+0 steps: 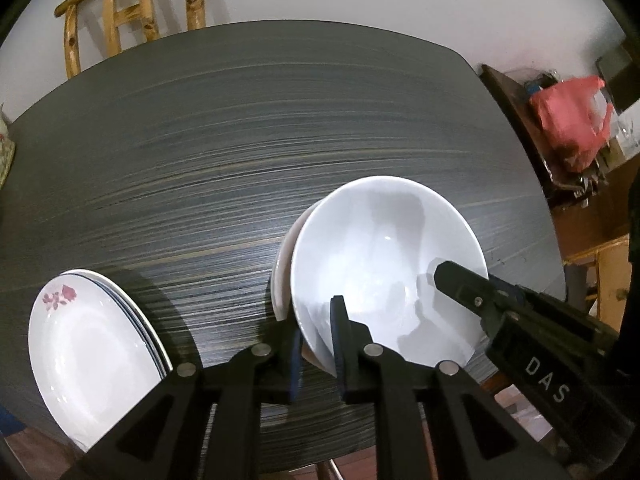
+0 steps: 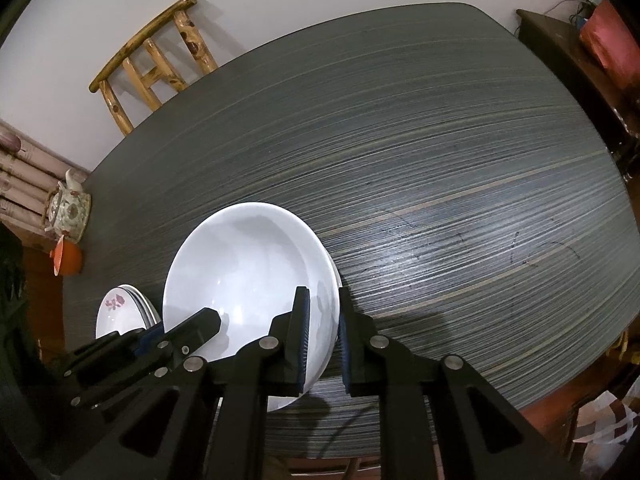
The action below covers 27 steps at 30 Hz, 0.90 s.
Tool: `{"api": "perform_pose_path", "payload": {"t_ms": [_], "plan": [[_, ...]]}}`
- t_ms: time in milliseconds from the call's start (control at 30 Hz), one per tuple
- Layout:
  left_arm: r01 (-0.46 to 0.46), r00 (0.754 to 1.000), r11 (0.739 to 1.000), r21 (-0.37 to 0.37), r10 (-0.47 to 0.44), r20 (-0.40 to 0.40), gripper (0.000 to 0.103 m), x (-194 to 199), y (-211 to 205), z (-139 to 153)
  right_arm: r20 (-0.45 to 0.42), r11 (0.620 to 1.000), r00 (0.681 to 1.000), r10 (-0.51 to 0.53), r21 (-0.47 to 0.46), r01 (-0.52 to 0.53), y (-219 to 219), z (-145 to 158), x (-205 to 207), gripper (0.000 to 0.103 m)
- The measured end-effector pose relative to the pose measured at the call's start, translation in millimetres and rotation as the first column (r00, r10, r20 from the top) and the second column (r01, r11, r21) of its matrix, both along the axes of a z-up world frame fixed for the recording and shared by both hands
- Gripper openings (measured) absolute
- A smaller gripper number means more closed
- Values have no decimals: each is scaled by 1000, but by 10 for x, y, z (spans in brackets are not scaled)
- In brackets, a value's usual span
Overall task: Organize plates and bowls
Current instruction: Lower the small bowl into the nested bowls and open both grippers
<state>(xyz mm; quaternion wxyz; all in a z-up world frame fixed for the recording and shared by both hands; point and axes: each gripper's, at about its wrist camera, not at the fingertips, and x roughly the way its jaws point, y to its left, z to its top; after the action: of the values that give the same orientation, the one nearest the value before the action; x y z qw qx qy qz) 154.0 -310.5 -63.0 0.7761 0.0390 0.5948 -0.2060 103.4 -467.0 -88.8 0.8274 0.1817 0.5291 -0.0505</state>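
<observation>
A large white bowl [image 1: 384, 256] sits nested on other white bowls near the front edge of the dark striped table [image 1: 240, 140]. My left gripper [image 1: 318, 344] straddles its near-left rim, jaws close on the rim. My right gripper [image 2: 322, 340] straddles the right rim of the same bowl [image 2: 248, 264], one finger inside, one outside; it also shows in the left wrist view [image 1: 464, 284]. A stack of white plates with a pink flower [image 1: 92, 344] lies at the front left, also in the right wrist view [image 2: 120, 312].
A wooden chair [image 1: 132, 12] stands behind the table's far edge. A side cabinet with a red bag [image 1: 572, 120] is at the right. A flowered teapot [image 2: 68, 208] and an orange item [image 2: 68, 260] sit left of the table.
</observation>
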Motion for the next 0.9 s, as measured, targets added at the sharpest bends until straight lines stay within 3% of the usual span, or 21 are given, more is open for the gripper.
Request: {"api": "perform_pose_path", "payload": {"t_ms": [267, 633, 900], "plan": [[15, 999, 999, 34, -16, 51, 35, -5, -26, 90, 8, 1000, 1000, 3, 0, -3, -10, 9, -31, 16], [-23, 999, 999, -23, 24, 47, 35, 14, 168, 120, 1, 1000, 1000, -1, 16, 1, 0, 4, -47, 16], [-40, 995, 999, -30, 42, 88, 35, -53, 342, 165, 14, 1000, 1000, 5, 9, -5, 32, 78, -113, 24]]}}
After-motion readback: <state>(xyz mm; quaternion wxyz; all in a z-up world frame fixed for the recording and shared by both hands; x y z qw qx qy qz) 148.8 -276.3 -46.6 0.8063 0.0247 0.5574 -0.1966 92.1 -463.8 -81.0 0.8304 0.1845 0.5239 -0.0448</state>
